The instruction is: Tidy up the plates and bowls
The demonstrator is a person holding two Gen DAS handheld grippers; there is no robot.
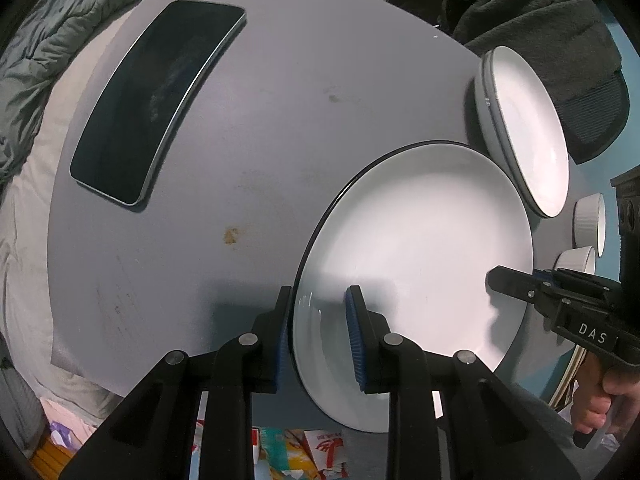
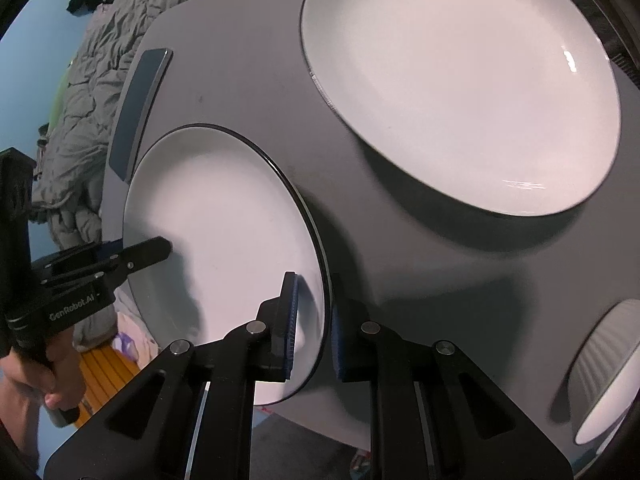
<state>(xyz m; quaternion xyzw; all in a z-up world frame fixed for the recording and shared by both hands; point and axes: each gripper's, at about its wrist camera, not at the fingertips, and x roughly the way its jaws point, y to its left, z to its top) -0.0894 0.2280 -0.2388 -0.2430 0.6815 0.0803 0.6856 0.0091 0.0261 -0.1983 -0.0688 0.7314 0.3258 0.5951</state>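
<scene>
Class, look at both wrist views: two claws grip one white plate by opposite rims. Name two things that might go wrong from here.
1. Each claw, left and right, pinches only the plate rim; uneven lifting might tilt it or let it slip.
2. The plate stack and ribbed bowl sit close by, and the phone shares the table; a swing may knock them.

"DAS" in white on the right claw (image 1: pixel 494 276) body, "GenRobot.AI" on the left claw (image 2: pixel 170 246) body

White black-rimmed plate (image 1: pixel 416 248), seemingly lifted.
</scene>
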